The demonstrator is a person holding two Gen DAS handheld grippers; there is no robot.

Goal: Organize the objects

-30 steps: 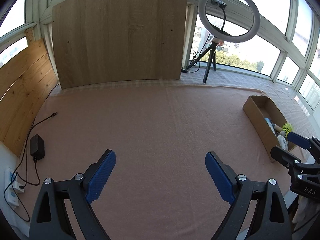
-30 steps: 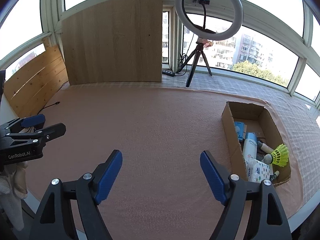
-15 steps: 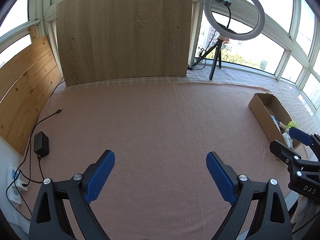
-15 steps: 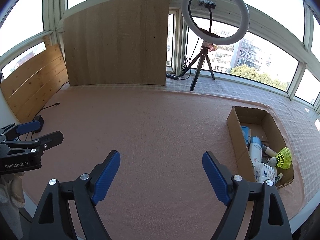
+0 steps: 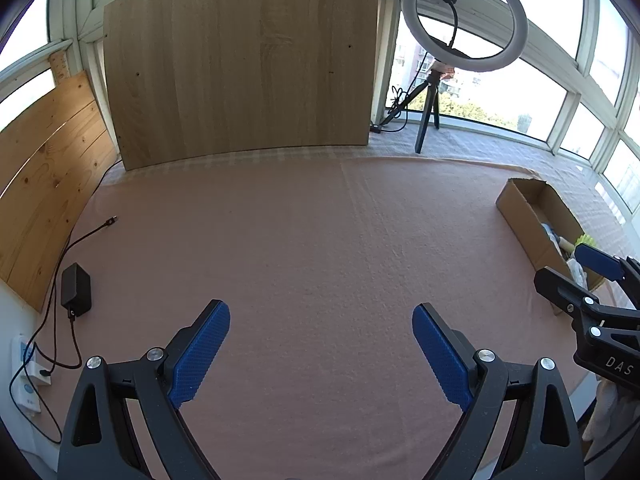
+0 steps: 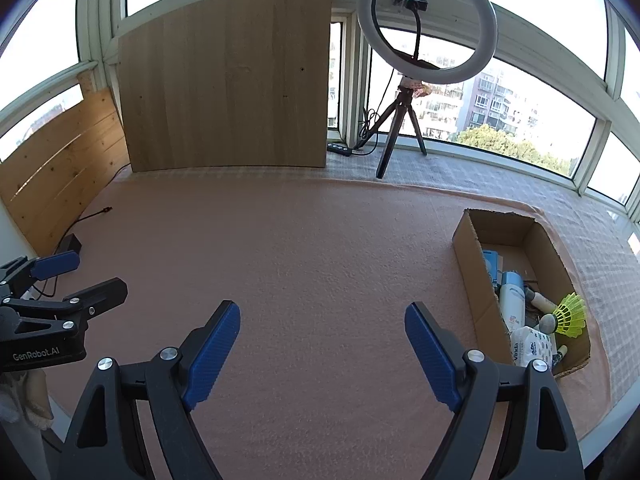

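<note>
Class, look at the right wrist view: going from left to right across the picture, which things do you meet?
Left gripper → wooden board → ring light on its tripod → cardboard box → yellow shuttlecock inside the box.

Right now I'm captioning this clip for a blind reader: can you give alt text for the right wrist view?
The open right gripper hangs empty over a pink blanket, and to its right a cardboard box holds a yellow shuttlecock, a white bottle and a tissue pack. The left gripper shows at the left edge; a ring light stands by the windows.
</note>
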